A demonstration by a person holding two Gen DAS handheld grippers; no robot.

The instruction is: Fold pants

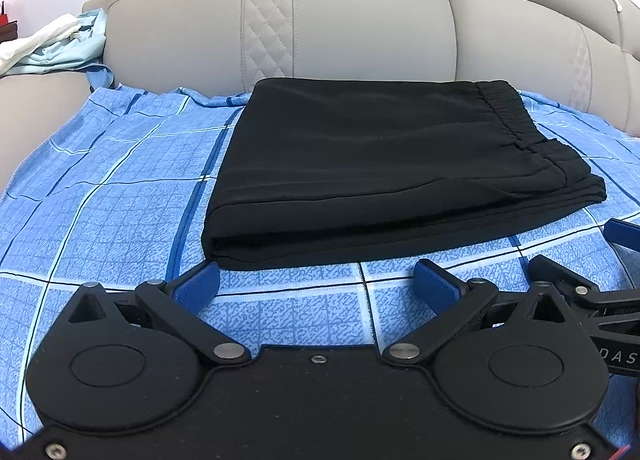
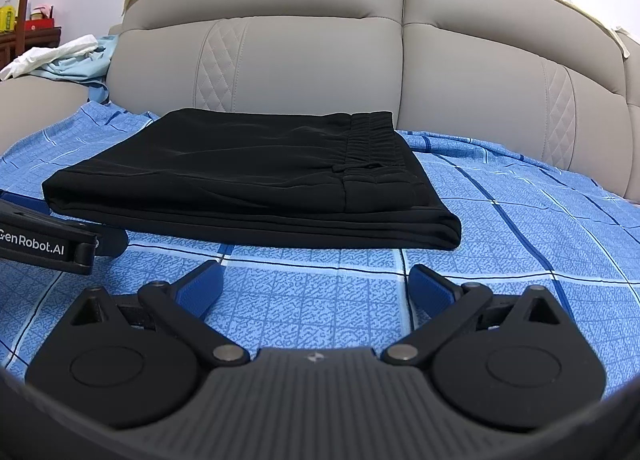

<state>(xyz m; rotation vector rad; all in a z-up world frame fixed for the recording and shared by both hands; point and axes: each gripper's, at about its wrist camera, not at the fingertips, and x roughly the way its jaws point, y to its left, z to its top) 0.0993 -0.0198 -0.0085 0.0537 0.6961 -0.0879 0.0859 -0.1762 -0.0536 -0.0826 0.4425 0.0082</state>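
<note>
The black pants point(image 1: 376, 167) lie folded in a flat rectangular stack on the blue checked sheet point(image 1: 100, 195), elastic waistband on top at the right. They also show in the right wrist view point(image 2: 248, 175). My left gripper point(image 1: 316, 284) is open and empty, just in front of the stack's near edge. My right gripper point(image 2: 314, 286) is open and empty, a little in front of the stack's near right part. The right gripper shows at the right edge of the left wrist view point(image 1: 576, 256), and the left gripper's body at the left of the right wrist view point(image 2: 44, 244).
A grey padded sofa back point(image 1: 360, 23) rises right behind the pants. Light blue and white clothes point(image 1: 56, 43) lie heaped on the left armrest. A dark wooden shelf with a yellow bottle point(image 2: 8, 15) stands far left. The sheet point(image 2: 520, 244) spreads to the right of the pants.
</note>
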